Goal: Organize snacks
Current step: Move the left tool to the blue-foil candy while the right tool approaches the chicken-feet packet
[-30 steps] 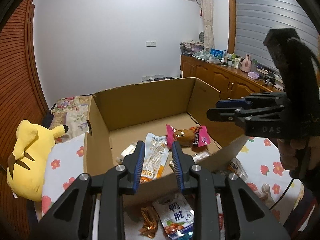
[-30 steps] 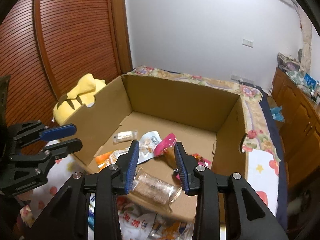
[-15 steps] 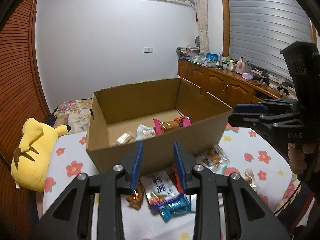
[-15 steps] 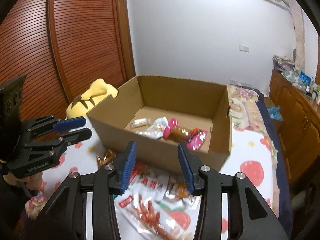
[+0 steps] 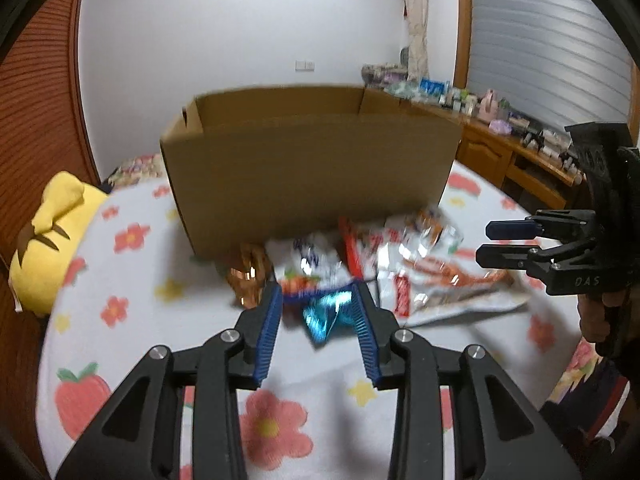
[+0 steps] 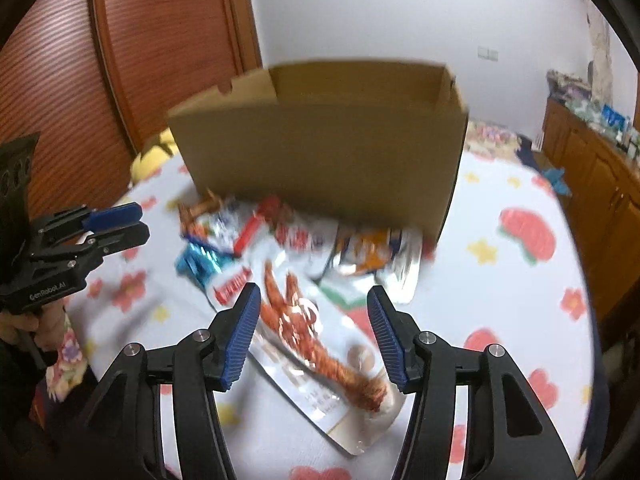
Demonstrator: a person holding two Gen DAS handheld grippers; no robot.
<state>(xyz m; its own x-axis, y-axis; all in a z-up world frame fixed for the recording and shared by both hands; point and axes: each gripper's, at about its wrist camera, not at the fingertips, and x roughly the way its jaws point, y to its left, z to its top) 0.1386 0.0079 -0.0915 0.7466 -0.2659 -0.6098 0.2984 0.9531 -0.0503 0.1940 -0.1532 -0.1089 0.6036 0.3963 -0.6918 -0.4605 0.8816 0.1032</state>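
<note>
A brown cardboard box (image 5: 312, 168) stands on the flowered cloth, also in the right wrist view (image 6: 324, 148). Several snack packets lie in a pile in front of it. My left gripper (image 5: 316, 304) is open and low over a shiny teal packet (image 5: 324, 316), which lies between its fingers. My right gripper (image 6: 314, 300) is open wide over a long white packet with a red-brown food picture (image 6: 316, 332). The teal packet (image 6: 198, 262) also shows in the right wrist view. Each gripper shows in the other's view, the right one (image 5: 496, 244) and the left one (image 6: 124, 224). The frames are blurred.
A yellow plush toy (image 5: 48, 236) lies at the left edge of the bed. A wooden sideboard (image 5: 516, 152) with small items stands at the right. A wooden sliding door (image 6: 120, 60) is behind the box on the left.
Both grippers have dropped from above the box to the snack pile in front of it. The right gripper has opened wider. The box's inside is no longer visible.
</note>
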